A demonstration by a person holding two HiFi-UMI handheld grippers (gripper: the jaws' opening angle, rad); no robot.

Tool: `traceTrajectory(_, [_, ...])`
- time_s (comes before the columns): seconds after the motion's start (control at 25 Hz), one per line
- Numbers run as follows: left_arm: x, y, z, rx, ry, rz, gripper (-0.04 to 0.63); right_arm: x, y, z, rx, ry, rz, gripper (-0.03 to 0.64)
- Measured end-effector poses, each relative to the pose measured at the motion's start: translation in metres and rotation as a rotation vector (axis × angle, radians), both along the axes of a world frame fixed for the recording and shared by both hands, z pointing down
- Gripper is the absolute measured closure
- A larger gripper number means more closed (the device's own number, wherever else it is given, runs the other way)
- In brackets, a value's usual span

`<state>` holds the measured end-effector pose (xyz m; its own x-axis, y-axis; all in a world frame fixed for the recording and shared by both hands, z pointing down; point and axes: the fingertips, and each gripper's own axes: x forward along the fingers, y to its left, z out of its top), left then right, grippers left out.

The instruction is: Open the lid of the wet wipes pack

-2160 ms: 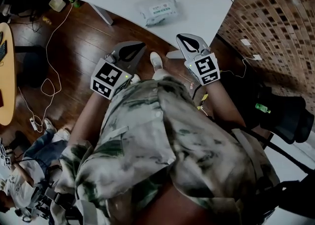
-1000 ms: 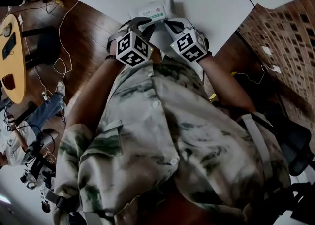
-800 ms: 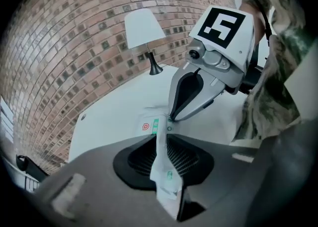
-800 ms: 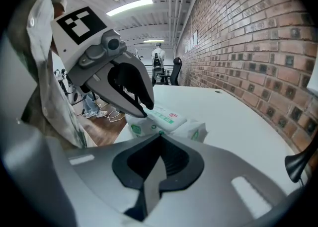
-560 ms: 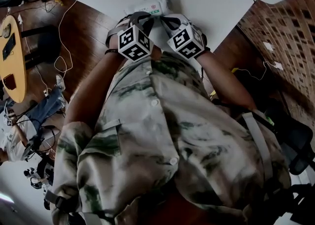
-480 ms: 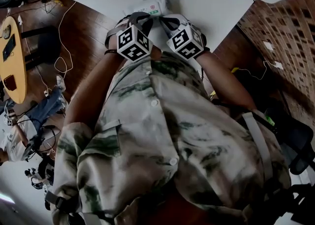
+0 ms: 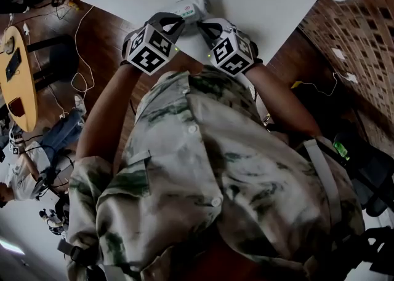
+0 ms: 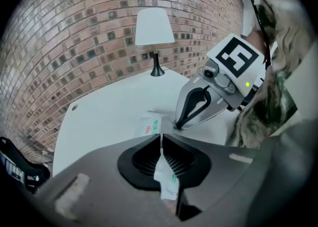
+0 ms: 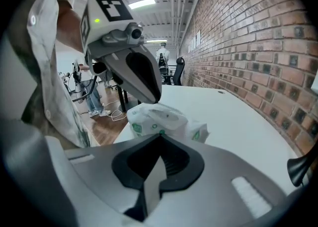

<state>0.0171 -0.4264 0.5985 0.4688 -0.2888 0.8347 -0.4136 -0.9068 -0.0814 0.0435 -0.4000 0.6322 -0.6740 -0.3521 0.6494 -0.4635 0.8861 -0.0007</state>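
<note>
Left gripper (image 7: 175,21) has swung outward since the last frame, jaws clamped on the near end of the wet wipes pack (image 7: 188,8). Right gripper (image 7: 202,26) faces it, jaws pinching the pack's white edge.

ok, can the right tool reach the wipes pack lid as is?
Probably yes. The right tool sits at the wet wipes pack, nothing between. The left tool, shut on the pack's edge, hangs over its top and may crowd it.
</note>
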Motion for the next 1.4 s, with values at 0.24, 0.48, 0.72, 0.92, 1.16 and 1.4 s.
traceTrajectory(0.24, [-0.016,-0.037,-0.027,-0.010,0.088,-0.104,0.577,-0.001,0.001,-0.001,-0.010,-0.009,-0.001,0.618])
traceTrajectory(0.48, [-0.029,-0.074,-0.023,-0.021,0.104,-0.185,0.572,-0.002,0.002,-0.001,-0.021,-0.013,-0.008,0.618])
traceTrajectory(0.72, [-0.036,-0.096,-0.002,-0.109,0.138,-0.253,0.566,-0.003,0.003,-0.001,-0.045,-0.033,-0.004,0.618])
traceTrajectory(0.92, [-0.037,-0.103,0.023,-0.213,0.178,-0.310,0.561,-0.002,0.005,-0.001,-0.057,-0.042,-0.003,0.618])
traceTrajectory(1.16, [-0.042,-0.106,0.037,-0.283,0.229,-0.360,0.557,-0.003,0.006,-0.004,-0.074,-0.052,-0.015,0.618])
traceTrajectory(1.4, [-0.042,-0.106,0.043,-0.304,0.264,-0.384,0.575,-0.003,0.005,-0.005,-0.073,-0.054,0.005,0.618])
